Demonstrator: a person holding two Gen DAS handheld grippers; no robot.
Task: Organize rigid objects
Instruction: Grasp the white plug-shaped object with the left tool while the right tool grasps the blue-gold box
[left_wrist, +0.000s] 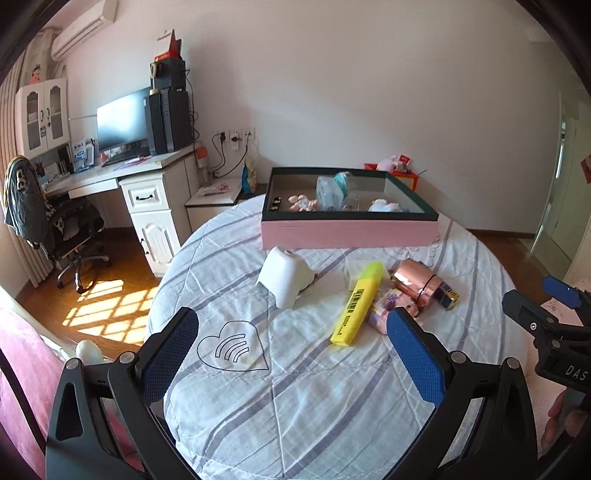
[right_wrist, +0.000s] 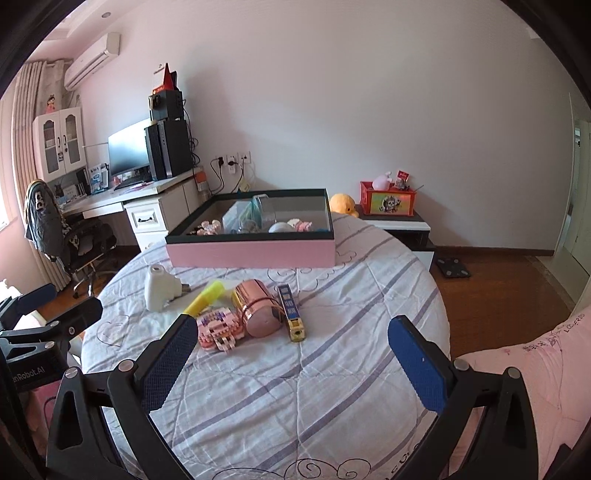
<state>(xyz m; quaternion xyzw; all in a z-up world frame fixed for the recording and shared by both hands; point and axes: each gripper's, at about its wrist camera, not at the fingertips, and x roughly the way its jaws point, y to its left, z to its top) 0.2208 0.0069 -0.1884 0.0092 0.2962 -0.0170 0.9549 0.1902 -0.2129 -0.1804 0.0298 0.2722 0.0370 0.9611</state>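
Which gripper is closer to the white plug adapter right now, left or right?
Left, probably. The white plug adapter lies just ahead of the left gripper, between its open jaws' line. From the right gripper it sits farther off to the left, beyond the yellow highlighter.

Daylight enters from the left: in the left wrist view a grid of sun patches (left_wrist: 107, 306) lies bright on the wooden floor (left_wrist: 122, 266), almost washed out. The walls take a pinkish cast and the room is evenly lit, with soft shadows under the small things on the bed (left_wrist: 303, 387). Both views bend strongly at the edges and darken to black corners. The centre is sharp, while far furniture looks slightly soft.
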